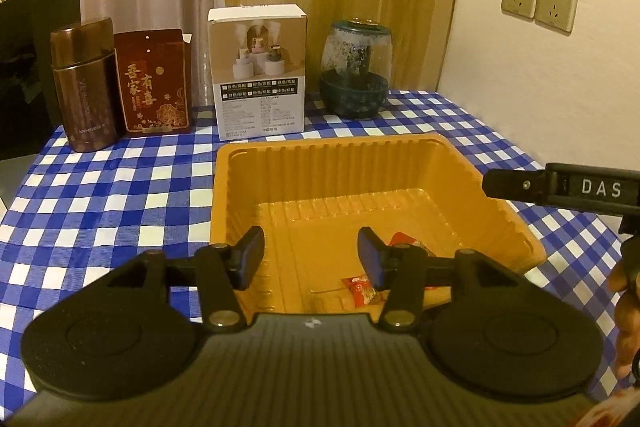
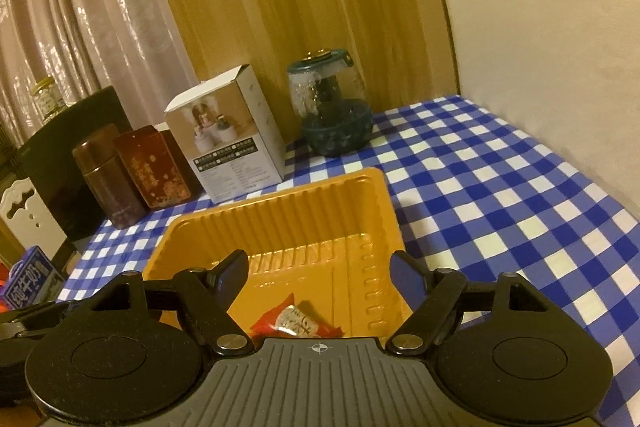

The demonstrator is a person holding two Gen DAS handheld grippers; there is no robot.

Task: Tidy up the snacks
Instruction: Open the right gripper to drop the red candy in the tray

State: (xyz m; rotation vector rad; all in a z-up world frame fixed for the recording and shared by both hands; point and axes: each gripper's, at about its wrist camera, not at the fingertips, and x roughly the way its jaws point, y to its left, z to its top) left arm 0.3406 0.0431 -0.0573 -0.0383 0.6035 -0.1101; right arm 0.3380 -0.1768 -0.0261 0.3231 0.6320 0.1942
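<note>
Both of your grippers hang over the near part of the orange tray (image 1: 500, 223), and both are empty. The left gripper (image 1: 311, 257) has its fingers apart with nothing between them; the right gripper (image 2: 320, 277) is also spread wide and holds nothing. The tray stands in the middle of the tabletop (image 1: 120, 187), in front of the white box (image 1: 260, 75) and the glass jar (image 1: 356, 67) along the far edge.

Two red-wrapped snacks already lie on the tray floor near its front wall: one snack (image 1: 362, 291) just below the left gripper's right finger, and another snack (image 2: 296, 321) under the right gripper. It seems the drop is finished, so the next step is probably to fetch more.

Lift each gripper straight up before you turn away, so a finger does not catch the thin ribbed wall and drag the light tray. I see no loose snacks on the cloth here.
</note>
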